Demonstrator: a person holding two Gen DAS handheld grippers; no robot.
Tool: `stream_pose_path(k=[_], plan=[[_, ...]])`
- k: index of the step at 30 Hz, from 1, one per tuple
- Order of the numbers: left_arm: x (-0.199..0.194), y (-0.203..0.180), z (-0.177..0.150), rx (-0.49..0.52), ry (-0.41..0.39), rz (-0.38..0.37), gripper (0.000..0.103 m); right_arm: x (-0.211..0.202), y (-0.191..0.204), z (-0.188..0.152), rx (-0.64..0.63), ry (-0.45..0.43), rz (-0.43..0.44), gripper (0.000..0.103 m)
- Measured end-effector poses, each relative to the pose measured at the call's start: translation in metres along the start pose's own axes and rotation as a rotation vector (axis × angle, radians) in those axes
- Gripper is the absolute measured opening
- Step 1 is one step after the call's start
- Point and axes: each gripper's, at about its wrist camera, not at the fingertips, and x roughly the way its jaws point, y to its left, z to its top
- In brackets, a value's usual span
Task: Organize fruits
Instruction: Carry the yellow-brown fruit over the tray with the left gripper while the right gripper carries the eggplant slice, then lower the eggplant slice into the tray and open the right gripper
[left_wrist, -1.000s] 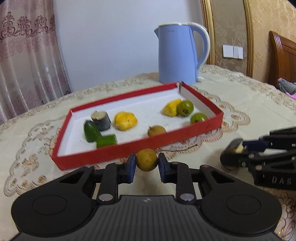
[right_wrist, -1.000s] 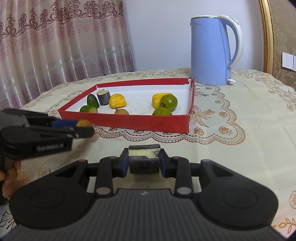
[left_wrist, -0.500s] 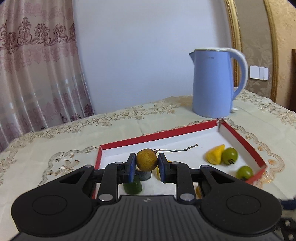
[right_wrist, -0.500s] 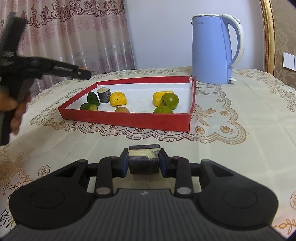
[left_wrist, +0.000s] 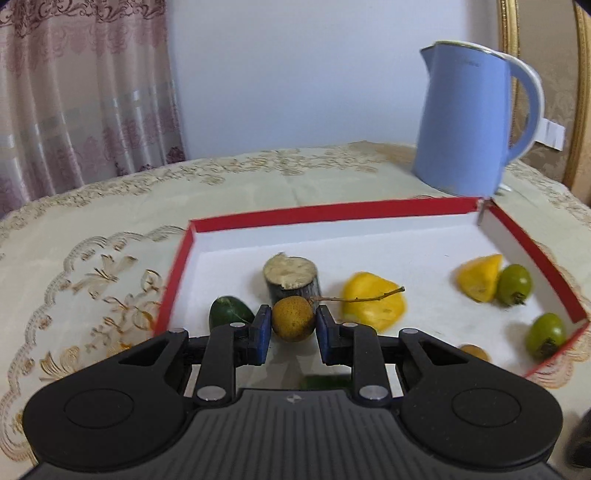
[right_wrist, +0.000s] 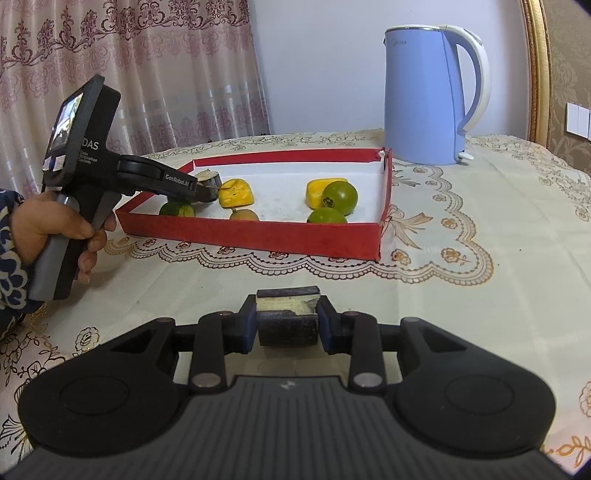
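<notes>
**Two pieces left to drop in tray**

Left gripper (left_wrist: 293, 325) clamps a brown round fruit (left_wrist: 293, 318) with twig, over the red tray (left_wrist: 332, 212) left end, above the rim. Several fruits already inside; middle floor bare. Right gripper (right_wrist: 288, 325) clenched on a dark cut chunk (right_wrist: 288, 317), near table, short of the tray wall, path open

- Two round brown fruits: one with a stem (left_wrist: 293, 322) above the red tray (left_wrist: 332, 214), one (right_wrist: 243, 215) inside by its near wall.
- Two dark cut cylinders: one (left_wrist: 291, 278) in the tray, one (right_wrist: 288, 317) outside, nearer than it.
- Two yellow pieces (right_wrist: 236, 192) (right_wrist: 322, 190) in the tray.
- Two green round fruits (right_wrist: 340, 197) (right_wrist: 327, 216) in the tray.
- Two dark green pieces (left_wrist: 231, 313) (right_wrist: 177, 209) in the tray.
- One blue kettle (right_wrist: 428, 96) behind the tray.
</notes>
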Motion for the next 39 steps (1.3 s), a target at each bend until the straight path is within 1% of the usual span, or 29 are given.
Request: stream_pose_path(k=[1, 5, 10, 13, 17, 19, 22, 25, 30, 35, 39], plan=[[0.003, 0.002, 0.002, 0.006, -0.001, 0.012, 0.025, 0.000, 0.000, 0.000, 0.000, 0.000, 0.000, 0.031], [0.005, 0.004, 0.002, 0.019, 0.003, 0.006, 0.025, 0.000, 0.000, 0.000, 0.000, 0.000, 0.000, 0.031], [-0.003, 0.004, -0.005, -0.022, -0.016, -0.009, 0.025, 0.000, 0.000, 0.000, -0.003, 0.001, -0.001, 0.031], [-0.001, 0.005, -0.006, -0.041, -0.033, -0.012, 0.025, 0.000, 0.001, 0.000, -0.010, 0.002, -0.007, 0.031], [0.005, 0.005, -0.010, -0.049, -0.027, -0.031, 0.025, -0.001, 0.005, -0.001, -0.030, -0.001, -0.021, 0.031], [0.005, 0.008, -0.010, -0.062, -0.030, -0.041, 0.025, -0.003, 0.008, -0.001, -0.039, -0.017, -0.033, 0.031], [0.005, 0.007, -0.013, -0.056, -0.041, -0.040, 0.025, -0.006, 0.010, 0.001, -0.051, -0.023, -0.048, 0.031], [0.006, 0.009, -0.013, -0.068, -0.041, -0.048, 0.025, -0.009, 0.013, 0.012, -0.071, -0.031, -0.059, 0.031], [0.005, 0.013, -0.013, -0.085, -0.041, -0.064, 0.025, -0.010, 0.020, 0.047, -0.137, -0.058, -0.080, 0.031], [0.006, 0.017, -0.013, -0.097, -0.038, -0.074, 0.025, 0.015, 0.027, 0.082, -0.199, -0.059, -0.092, 0.031], [0.006, 0.016, -0.012, -0.098, -0.038, -0.075, 0.025, 0.047, 0.032, 0.099, -0.226, -0.026, -0.082, 0.031]])
